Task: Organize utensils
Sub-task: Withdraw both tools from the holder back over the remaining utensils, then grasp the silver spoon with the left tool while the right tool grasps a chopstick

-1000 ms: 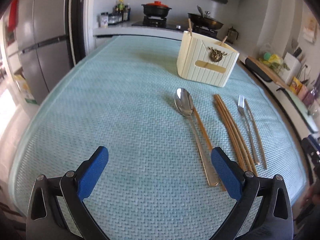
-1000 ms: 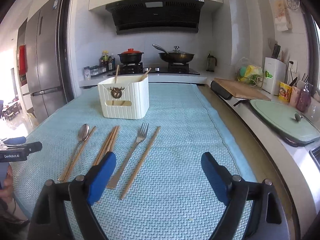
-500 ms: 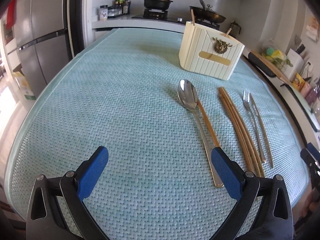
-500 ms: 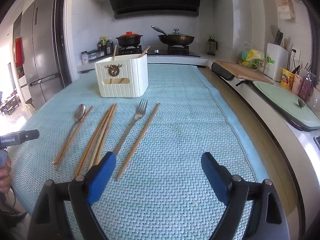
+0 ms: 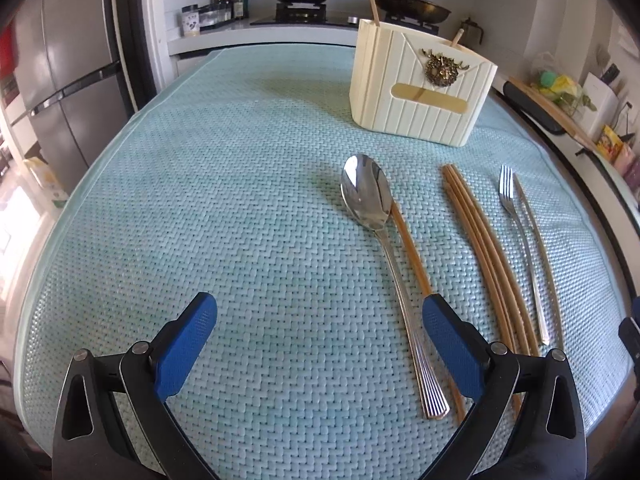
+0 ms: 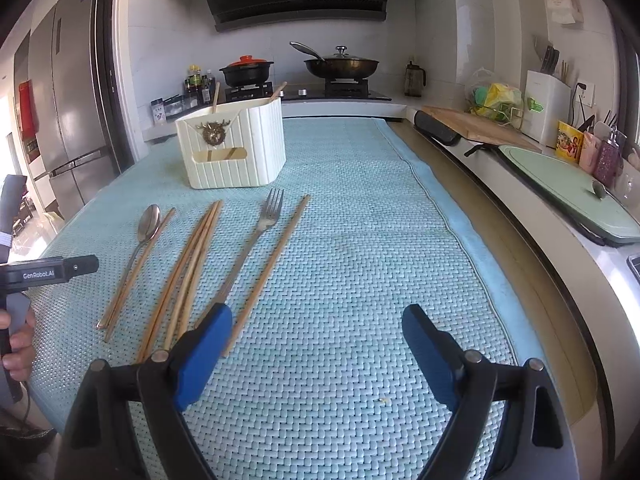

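A silver spoon (image 5: 384, 248) lies on the blue woven mat (image 5: 200, 220) with one wooden chopstick (image 5: 412, 252) beside it. Right of them lie a bundle of chopsticks (image 5: 484, 256), a fork (image 5: 520, 240) and a single chopstick (image 5: 540, 248). A cream utensil holder (image 5: 420, 84) stands behind, with two chopsticks in it. My left gripper (image 5: 320, 320) is open and empty; its right finger is over the spoon handle's end. My right gripper (image 6: 316, 332) is open and empty, with the fork (image 6: 256, 240) and single chopstick (image 6: 276, 256) at its left finger. The holder (image 6: 232, 148) and spoon (image 6: 140, 240) lie beyond.
A stove with a red-lidded pot (image 6: 246, 72) and a pan (image 6: 340, 66) stands behind the mat. A fridge (image 6: 68, 112) is on the left. A cutting board (image 6: 472, 124) and a green lid (image 6: 568, 184) lie on the counter at right.
Both grippers have moved forward and lower toward the utensils, which now look larger and nearer. Both stay open.
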A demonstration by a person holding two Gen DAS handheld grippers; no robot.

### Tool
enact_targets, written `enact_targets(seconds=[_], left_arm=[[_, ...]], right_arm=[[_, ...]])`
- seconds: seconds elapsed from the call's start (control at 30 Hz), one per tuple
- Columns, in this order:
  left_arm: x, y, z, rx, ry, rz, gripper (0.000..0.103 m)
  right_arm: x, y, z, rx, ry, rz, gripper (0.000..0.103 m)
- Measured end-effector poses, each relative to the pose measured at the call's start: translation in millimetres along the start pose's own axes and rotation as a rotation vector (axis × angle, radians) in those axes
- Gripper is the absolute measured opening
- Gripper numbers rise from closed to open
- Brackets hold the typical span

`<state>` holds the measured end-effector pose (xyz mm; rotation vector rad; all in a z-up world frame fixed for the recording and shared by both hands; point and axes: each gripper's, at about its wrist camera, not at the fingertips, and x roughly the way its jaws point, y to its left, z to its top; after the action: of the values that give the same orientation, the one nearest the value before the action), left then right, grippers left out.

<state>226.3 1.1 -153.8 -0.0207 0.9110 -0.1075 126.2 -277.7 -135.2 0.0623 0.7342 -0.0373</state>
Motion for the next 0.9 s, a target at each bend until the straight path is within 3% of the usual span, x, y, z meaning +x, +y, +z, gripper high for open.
enact_targets(seconds=[0.43, 0.67, 0.9], left_arm=[[48, -22, 23, 0.072, 0.05, 0.107, 0.102], [60, -14, 29, 0.044, 0.081, 0.057, 0.103], [74, -8, 44, 0.054, 0.086, 0.05, 0.103]], right_arm=[[-5, 5, 2, -0.002, -0.001, 0.038, 0.089], [-3, -2, 2, 0.008, 0.018, 0.033, 0.089], [33, -13, 15, 0.05, 0.1, 0.045, 0.089]])
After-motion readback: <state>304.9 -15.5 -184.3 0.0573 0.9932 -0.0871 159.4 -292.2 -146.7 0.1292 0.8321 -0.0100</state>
